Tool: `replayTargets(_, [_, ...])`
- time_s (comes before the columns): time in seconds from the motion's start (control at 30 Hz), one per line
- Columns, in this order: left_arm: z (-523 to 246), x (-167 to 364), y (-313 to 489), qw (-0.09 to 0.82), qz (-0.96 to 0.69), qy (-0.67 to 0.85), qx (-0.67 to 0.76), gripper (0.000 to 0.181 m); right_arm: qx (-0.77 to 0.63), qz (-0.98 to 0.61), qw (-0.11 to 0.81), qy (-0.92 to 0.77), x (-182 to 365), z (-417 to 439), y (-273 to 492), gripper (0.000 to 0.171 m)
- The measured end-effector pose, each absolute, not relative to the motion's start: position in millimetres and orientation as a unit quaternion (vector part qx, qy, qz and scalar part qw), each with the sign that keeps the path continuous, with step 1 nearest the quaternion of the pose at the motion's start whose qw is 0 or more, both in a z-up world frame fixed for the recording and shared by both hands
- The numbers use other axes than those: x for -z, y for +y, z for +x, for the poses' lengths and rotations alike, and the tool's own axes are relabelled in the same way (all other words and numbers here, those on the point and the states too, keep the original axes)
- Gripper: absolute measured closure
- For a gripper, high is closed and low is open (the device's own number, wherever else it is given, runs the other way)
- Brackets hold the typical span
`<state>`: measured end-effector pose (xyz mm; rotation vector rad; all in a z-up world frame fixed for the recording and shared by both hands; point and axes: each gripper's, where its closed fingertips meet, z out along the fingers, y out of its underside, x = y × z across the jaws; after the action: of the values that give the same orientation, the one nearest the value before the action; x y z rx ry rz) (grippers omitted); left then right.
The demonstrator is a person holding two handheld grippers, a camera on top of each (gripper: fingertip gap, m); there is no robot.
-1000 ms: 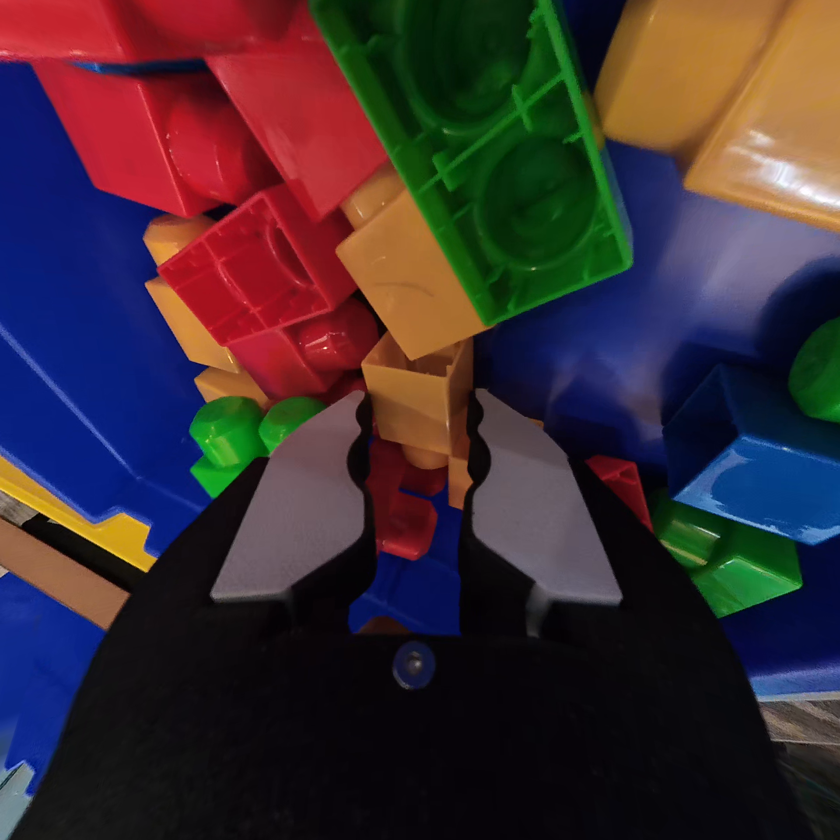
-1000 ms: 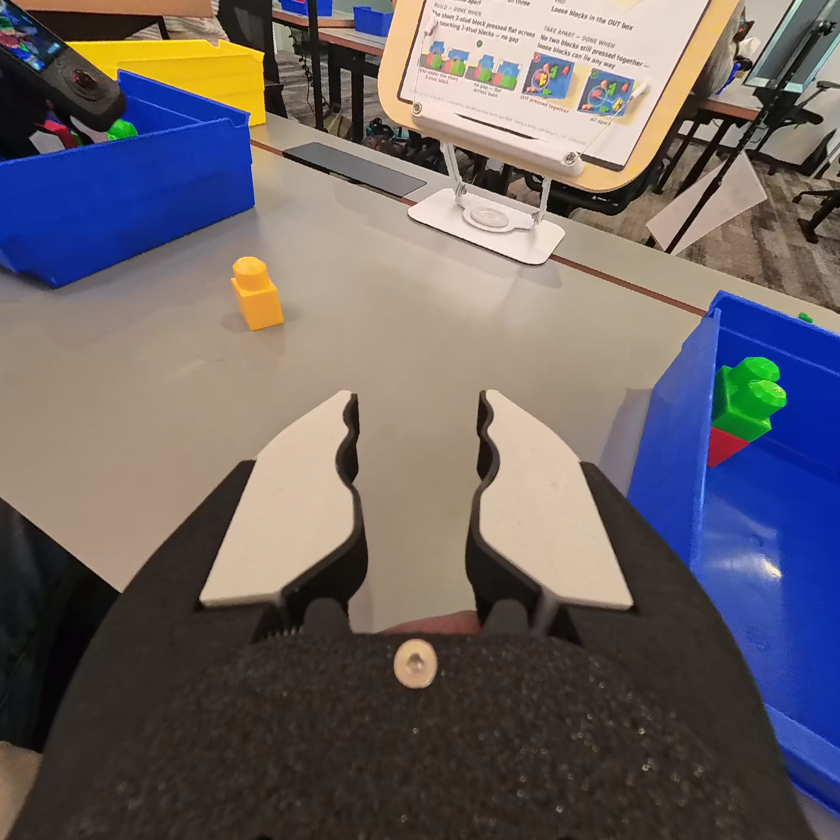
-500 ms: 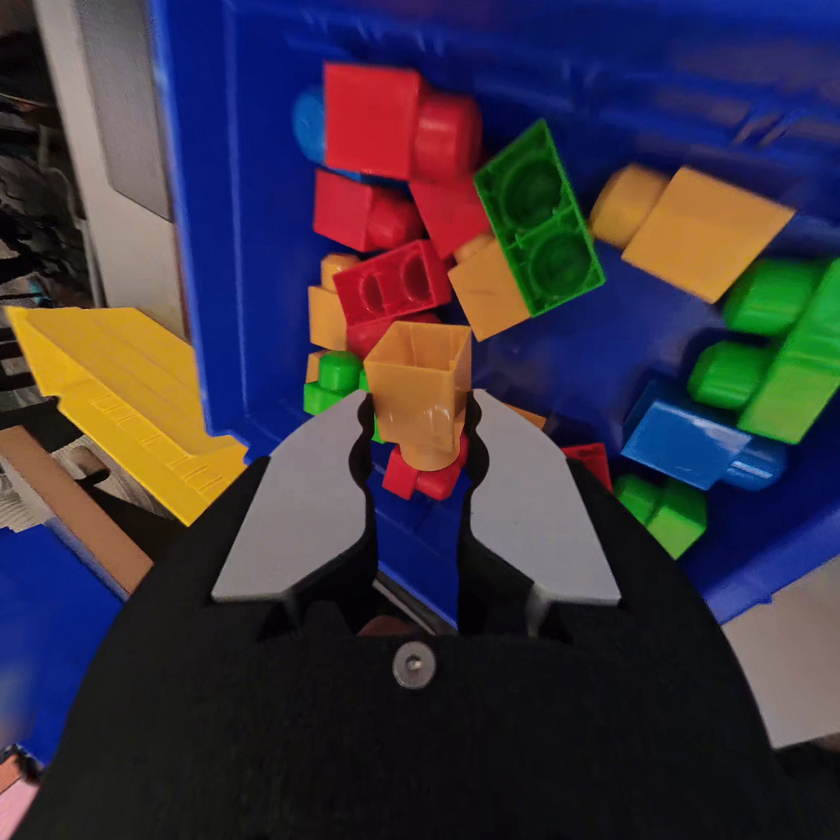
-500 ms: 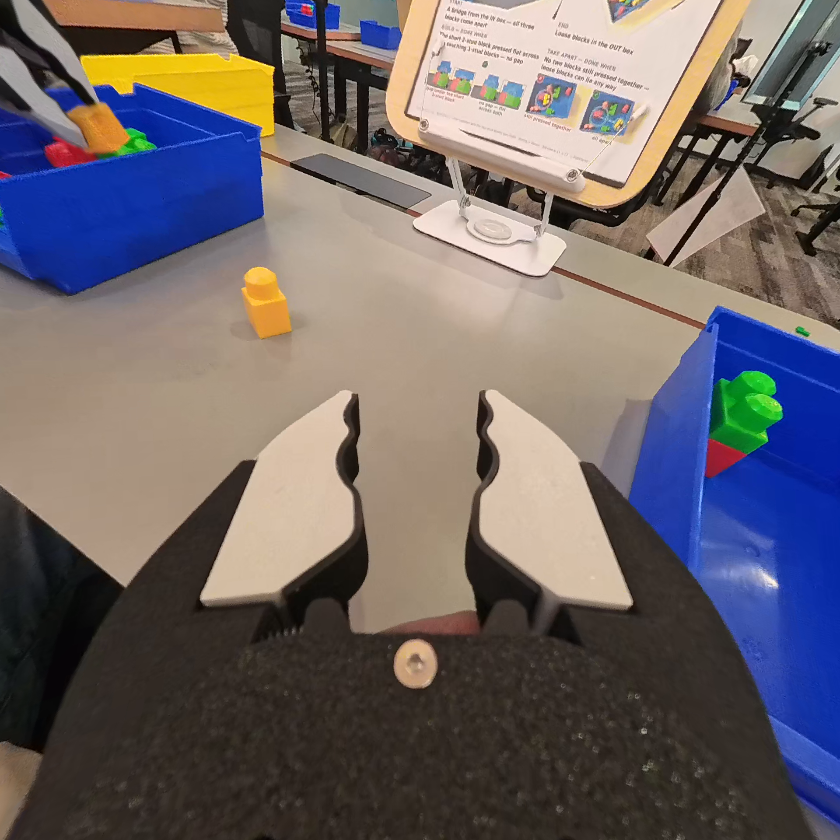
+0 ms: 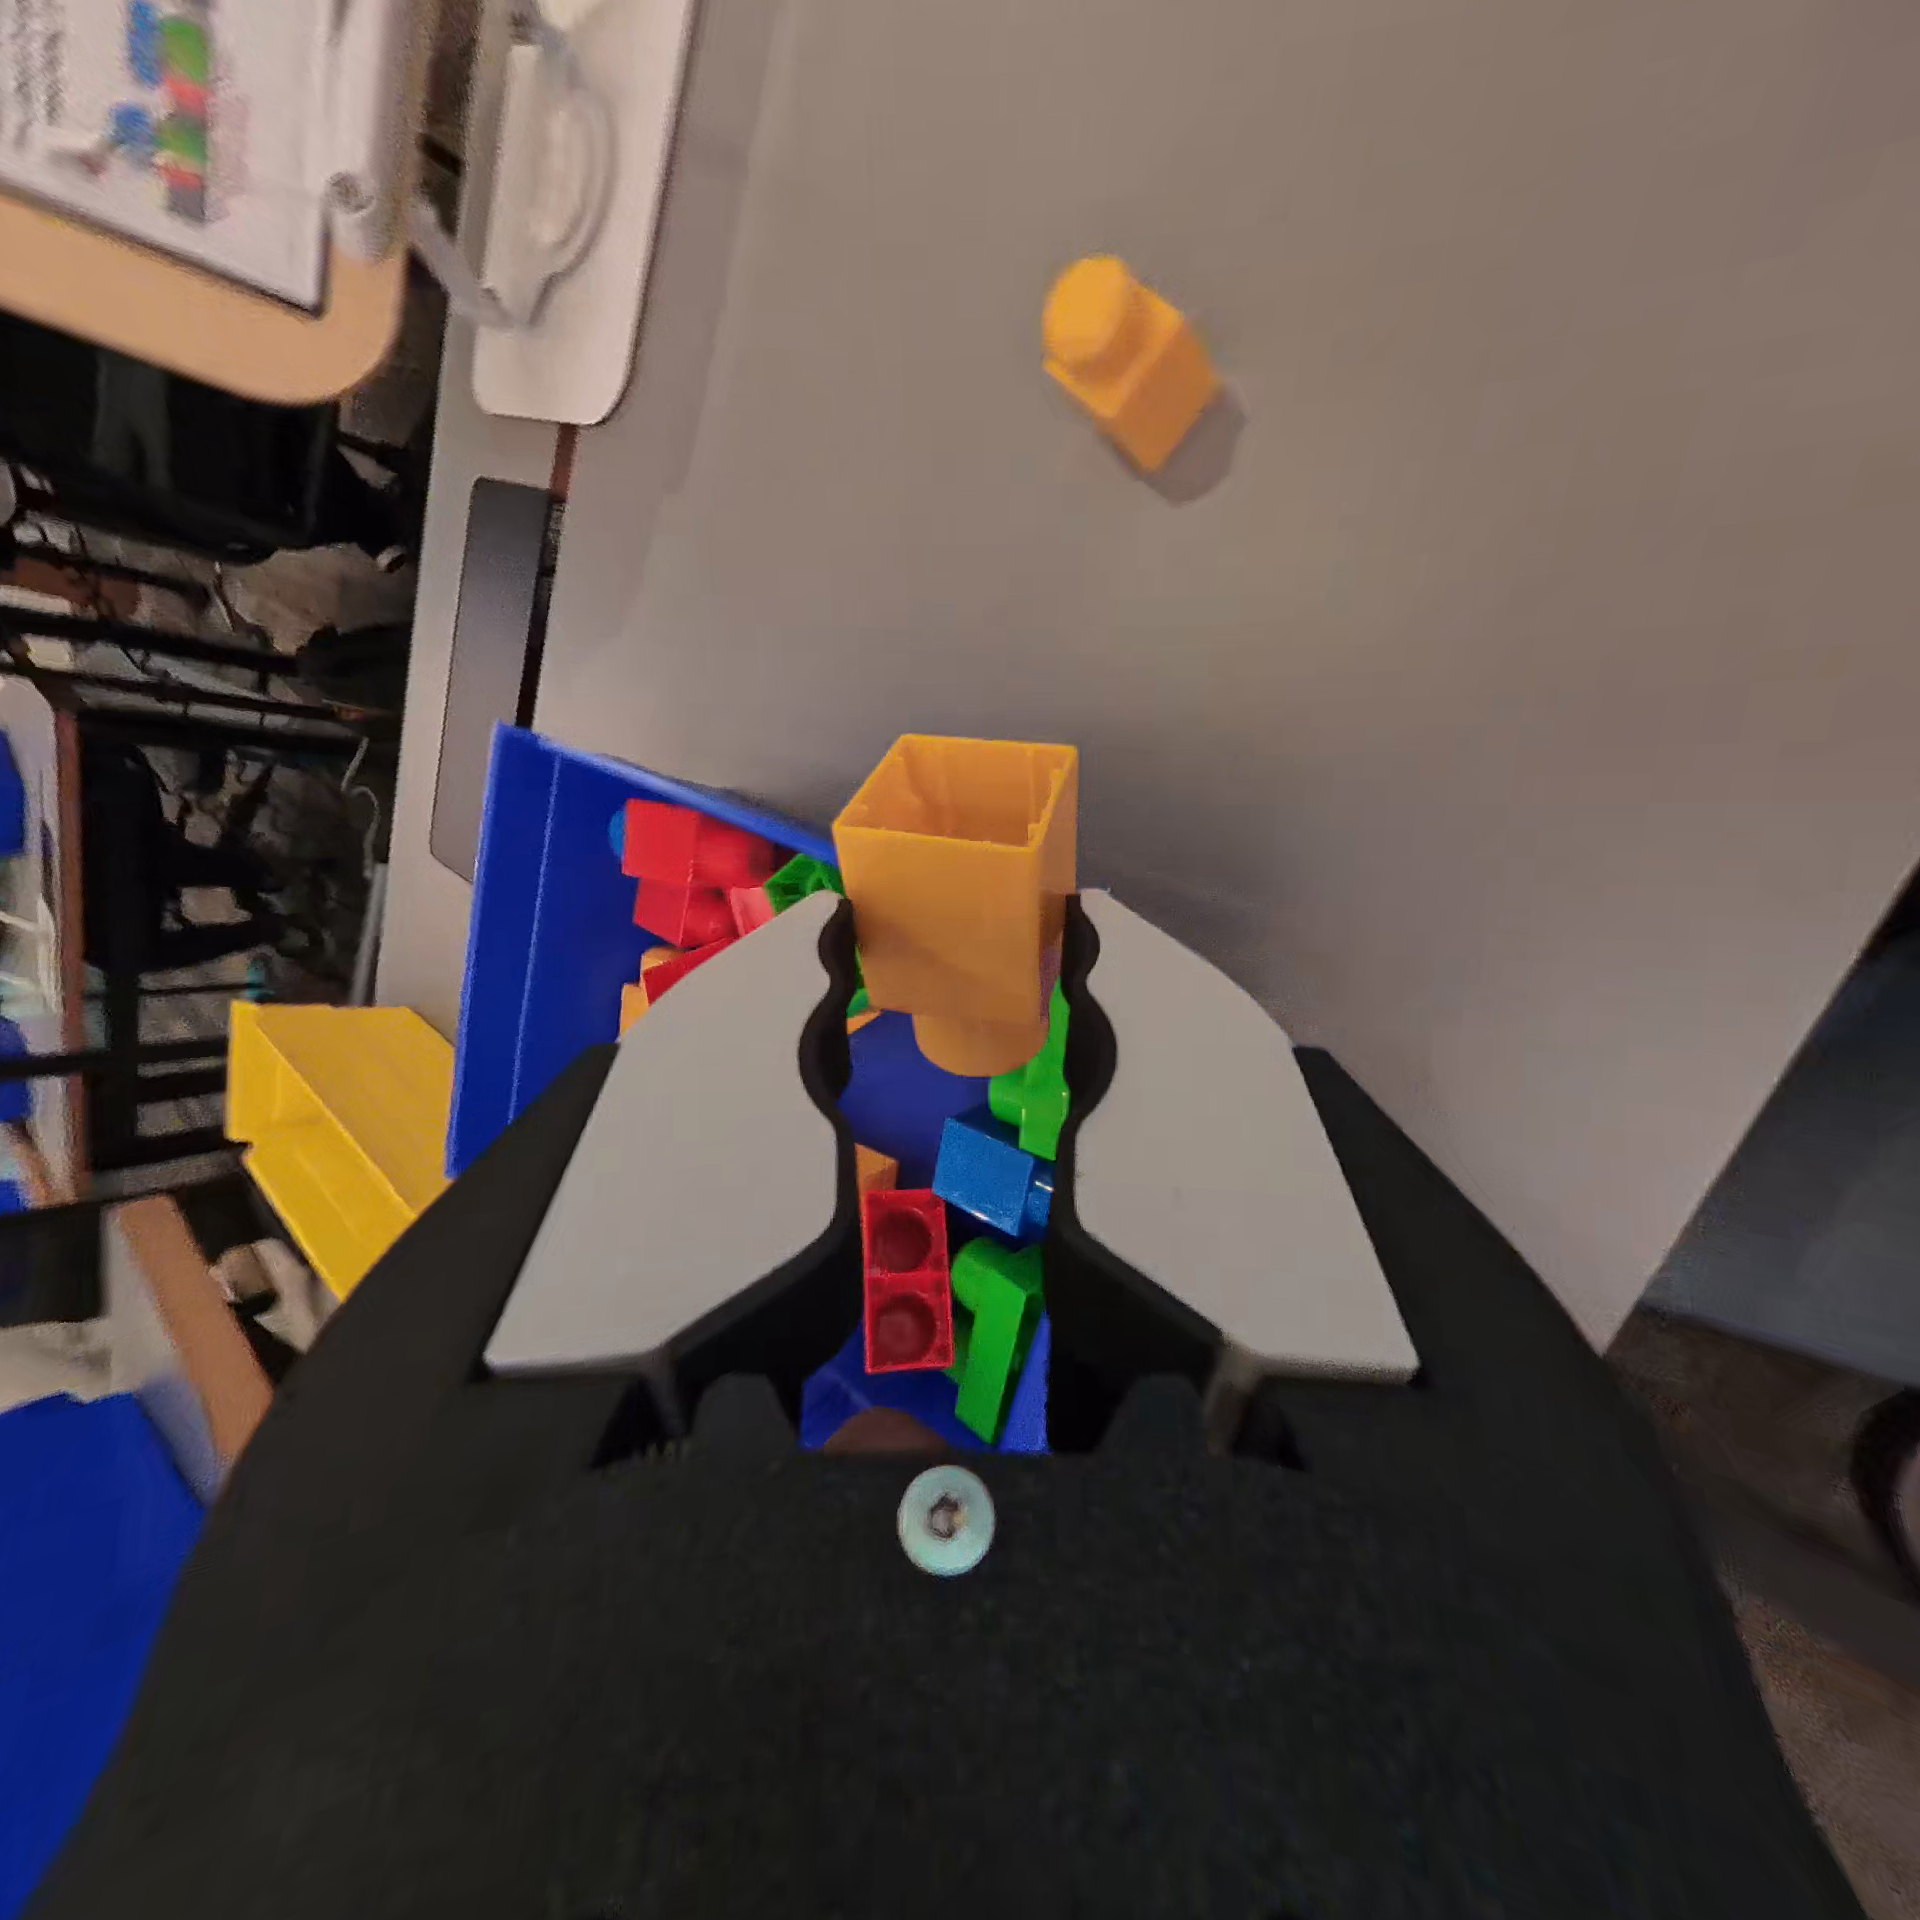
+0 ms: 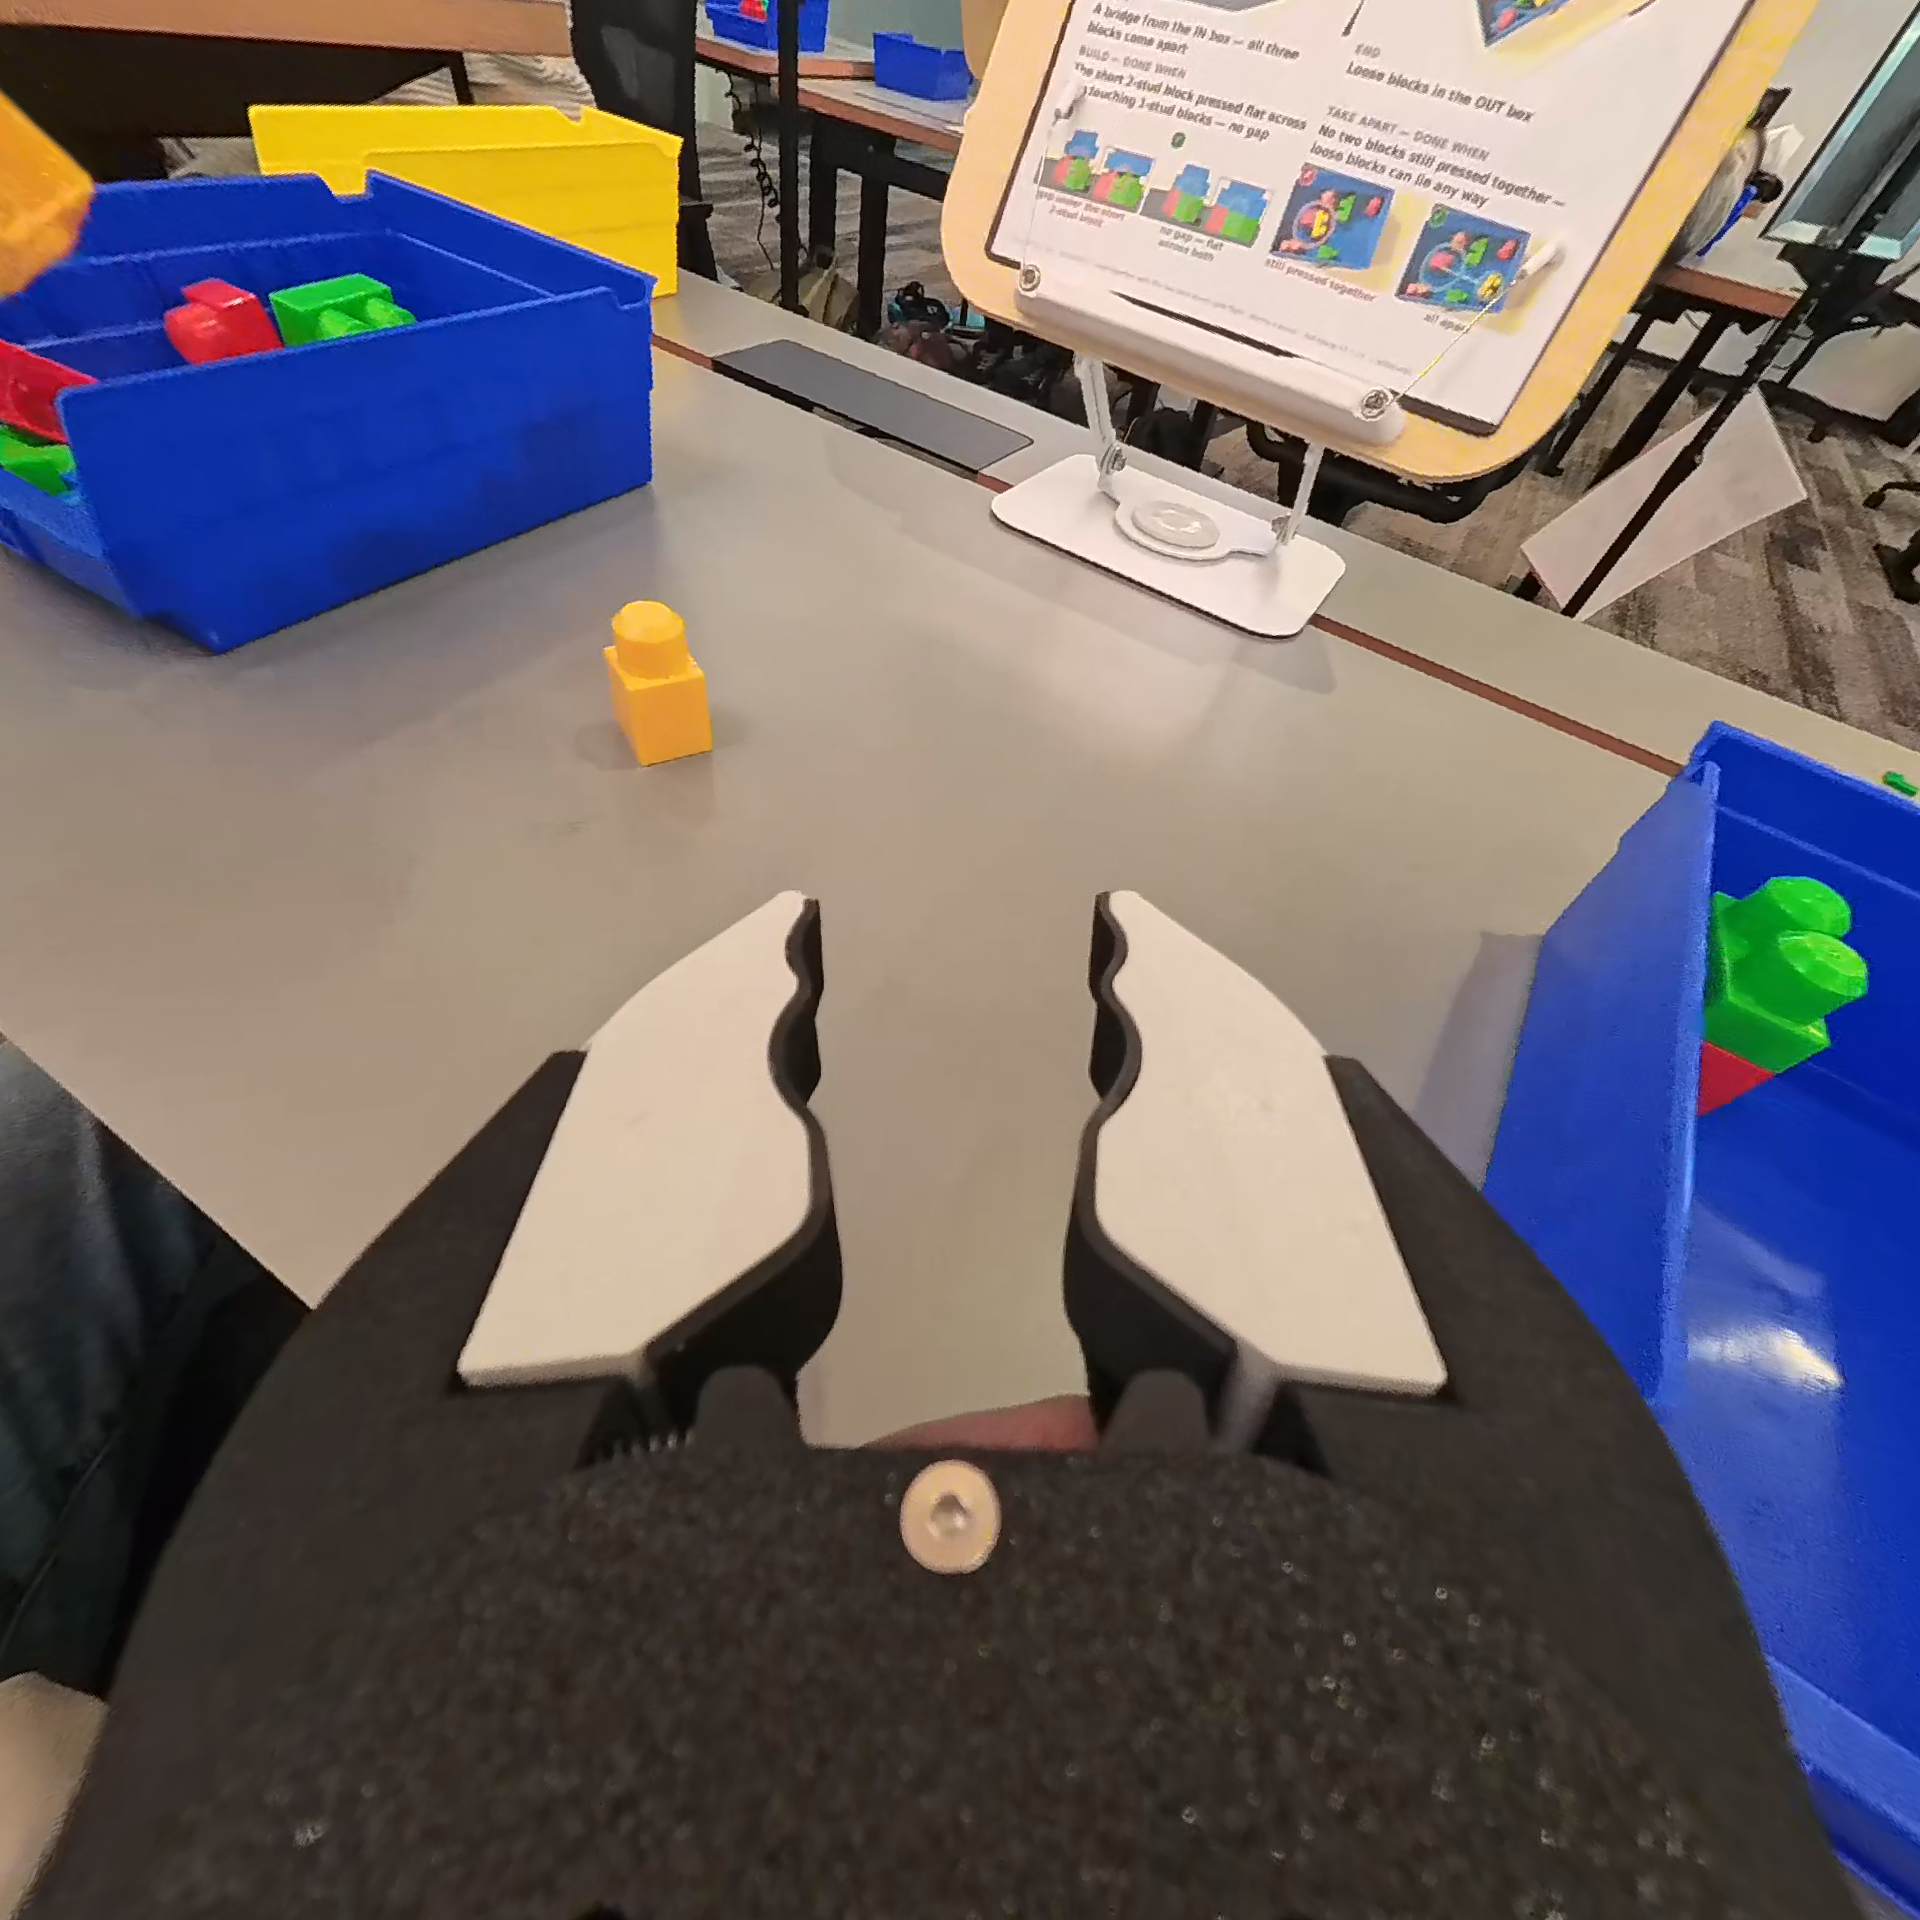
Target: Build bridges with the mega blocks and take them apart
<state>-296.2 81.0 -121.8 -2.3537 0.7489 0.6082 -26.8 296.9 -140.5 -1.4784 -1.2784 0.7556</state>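
Note:
My left gripper is shut on an orange one-stud block, hollow underside facing away, held in the air above the blue bin of mixed blocks. That block's corner shows at the right wrist view's left edge. A second orange one-stud block stands upright on the grey table; it also shows in the right wrist view. My right gripper is open and empty above the table's near part.
The blue bin of red and green blocks sits at the table's far left, a yellow bin behind it. A second blue bin at the right holds a green block on a red one. An instruction board on a white stand stands at the back. My right fingertips sit around 35 centimetres from my left ones.
My left gripper has lifted the orange block out of the blue bin and swung toward the open table. The right gripper has stayed open, shifting slightly.

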Motion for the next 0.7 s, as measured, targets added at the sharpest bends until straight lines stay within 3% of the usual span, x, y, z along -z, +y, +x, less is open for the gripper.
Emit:
replayTargets(0.17, [-257.9,152.2,90.7,0.221,-0.872,0.369,-0.235,0.144,-0.312,-0.609,0.499,-0.531,140.7,-27.6,294.1,0.122])
replayTargets(0.7, [-273.3,232.7,152.2,-0.129,-0.748,0.559,-0.334,0.144,-0.303,-0.606,0.504,-0.536,137.9,-24.7,295.3,0.122])
